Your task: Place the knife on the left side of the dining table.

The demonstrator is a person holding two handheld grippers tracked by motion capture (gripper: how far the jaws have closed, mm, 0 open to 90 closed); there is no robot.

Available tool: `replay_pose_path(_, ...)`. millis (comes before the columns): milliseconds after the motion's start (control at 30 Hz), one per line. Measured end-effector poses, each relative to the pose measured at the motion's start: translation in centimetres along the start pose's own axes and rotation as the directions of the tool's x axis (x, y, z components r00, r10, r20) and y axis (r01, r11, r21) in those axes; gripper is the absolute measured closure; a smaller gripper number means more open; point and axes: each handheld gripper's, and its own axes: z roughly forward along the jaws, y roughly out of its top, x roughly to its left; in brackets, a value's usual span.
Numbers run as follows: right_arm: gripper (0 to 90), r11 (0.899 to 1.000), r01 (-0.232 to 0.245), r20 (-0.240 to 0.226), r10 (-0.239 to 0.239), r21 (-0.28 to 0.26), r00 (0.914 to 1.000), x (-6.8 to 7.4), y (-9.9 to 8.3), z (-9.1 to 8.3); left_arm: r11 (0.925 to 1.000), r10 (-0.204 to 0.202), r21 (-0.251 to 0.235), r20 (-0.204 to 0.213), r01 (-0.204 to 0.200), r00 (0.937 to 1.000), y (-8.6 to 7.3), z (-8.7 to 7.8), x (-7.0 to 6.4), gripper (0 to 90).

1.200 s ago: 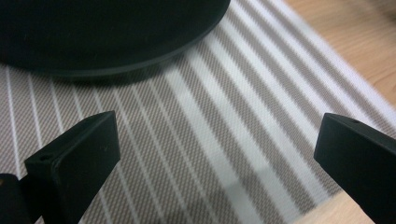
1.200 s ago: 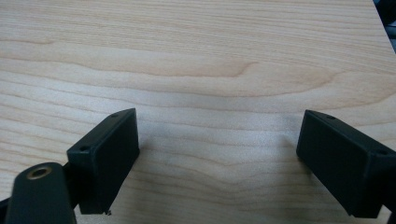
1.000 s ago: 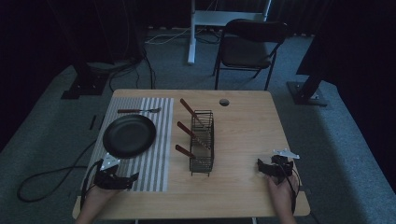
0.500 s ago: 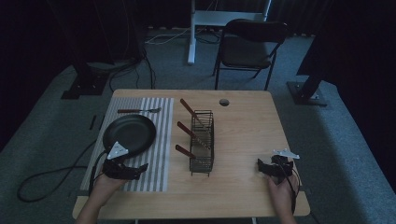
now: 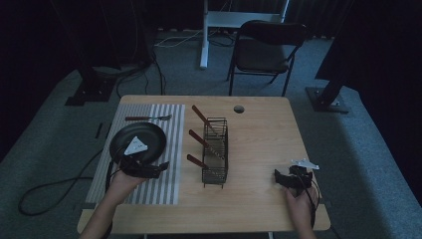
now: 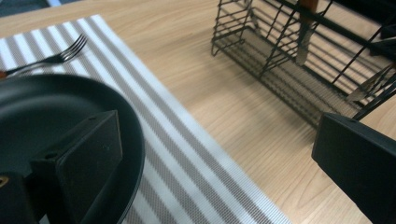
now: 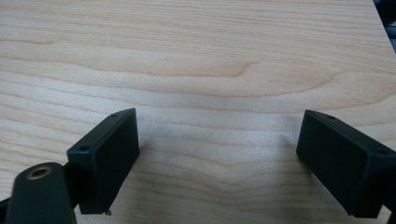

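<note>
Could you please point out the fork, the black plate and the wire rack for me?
fork (image 5: 158, 118): high view, on its metal neck.
black plate (image 5: 155, 138): high view, on its bare right side.
wire rack (image 5: 215, 172): high view, on its near end.

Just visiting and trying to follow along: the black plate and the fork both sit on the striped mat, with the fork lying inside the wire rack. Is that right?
Not quite. The fork lies on the striped mat, beyond the black plate, not in the wire rack. The rack stands apart on the bare wood and holds brown-handled utensils. The high view shows this.
</note>
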Motion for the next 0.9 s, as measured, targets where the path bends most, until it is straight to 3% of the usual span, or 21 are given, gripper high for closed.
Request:
replay_pose_path(467, 12.1, 1.000, 0.000, 0.000, 0.000, 0.000, 1.0000, 0.0, 0.0, 0.0, 0.9993, 0.020, -0.032, 0.052, -0.019, 0.9985, 3.6, 0.4, -0.5, 2.4)
replay_pose_path(900, 13.1, 1.000, 0.003, -0.003, -0.003, -0.003, 1.0000, 0.0, 0.0, 0.0, 0.9986, 0.045, -0.033, 0.100, -0.042, 0.9940, 6.8, 1.9, -1.6, 2.4)
